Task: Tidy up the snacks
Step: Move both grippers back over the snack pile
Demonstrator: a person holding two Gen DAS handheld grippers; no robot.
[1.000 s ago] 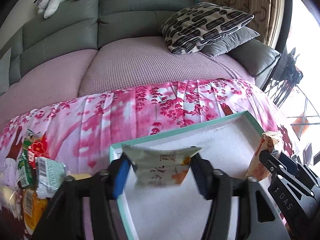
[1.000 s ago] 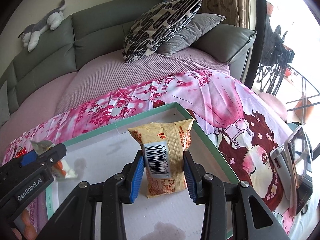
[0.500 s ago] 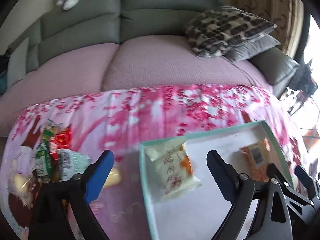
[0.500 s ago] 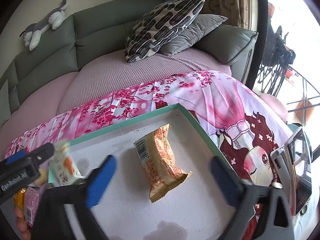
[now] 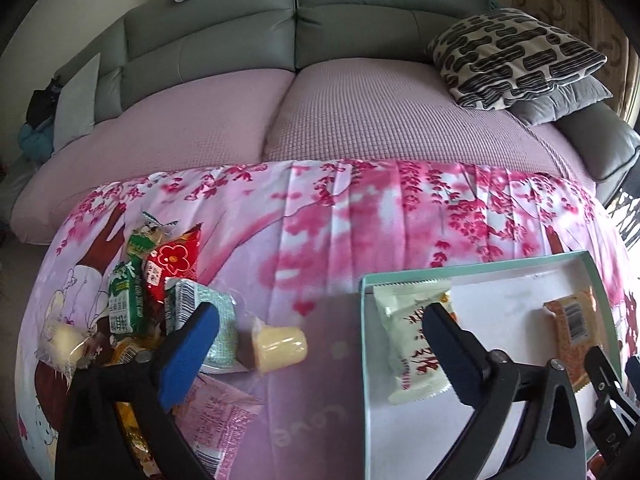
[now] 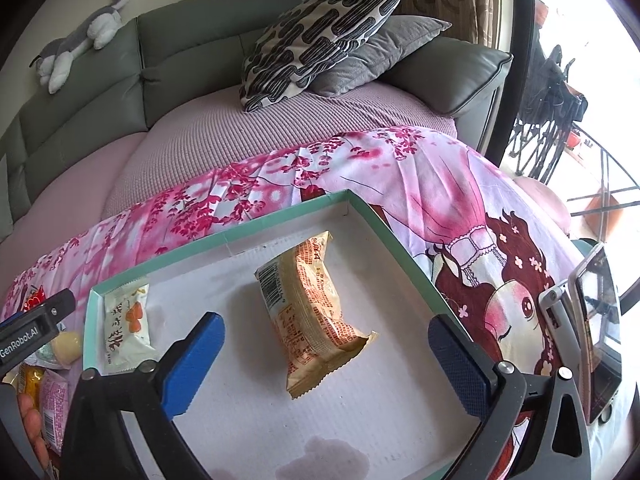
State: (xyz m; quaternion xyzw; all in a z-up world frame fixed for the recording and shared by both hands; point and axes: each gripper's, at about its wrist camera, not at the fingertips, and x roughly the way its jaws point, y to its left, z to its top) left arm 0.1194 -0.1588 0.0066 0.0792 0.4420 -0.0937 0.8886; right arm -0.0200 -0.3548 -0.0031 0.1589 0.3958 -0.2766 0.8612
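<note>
A white tray with a teal rim (image 6: 280, 220) (image 5: 472, 270) lies on the pink floral cloth. A white snack packet (image 5: 412, 340) (image 6: 126, 326) lies in its left end. An orange snack packet (image 6: 316, 320) (image 5: 572, 328) lies in its middle. My left gripper (image 5: 324, 356) is open and empty above the tray's left rim. My right gripper (image 6: 328, 364) is open and empty just above the orange packet. A pile of loose snacks (image 5: 160, 304) lies left of the tray, with a yellow jelly cup (image 5: 280, 346) nearest it.
A grey sofa with a pink cover (image 5: 340, 120) stands behind the table, with patterned pillows (image 6: 320, 36) and a plush toy (image 6: 76, 48). A phone on a stand (image 6: 592, 320) is at the right edge. A wet stain (image 6: 320, 460) marks the tray's near end.
Both grippers have opened and let go of their packets, which now lie flat in the tray. The left gripper has pulled back and swung left toward the snack pile.
</note>
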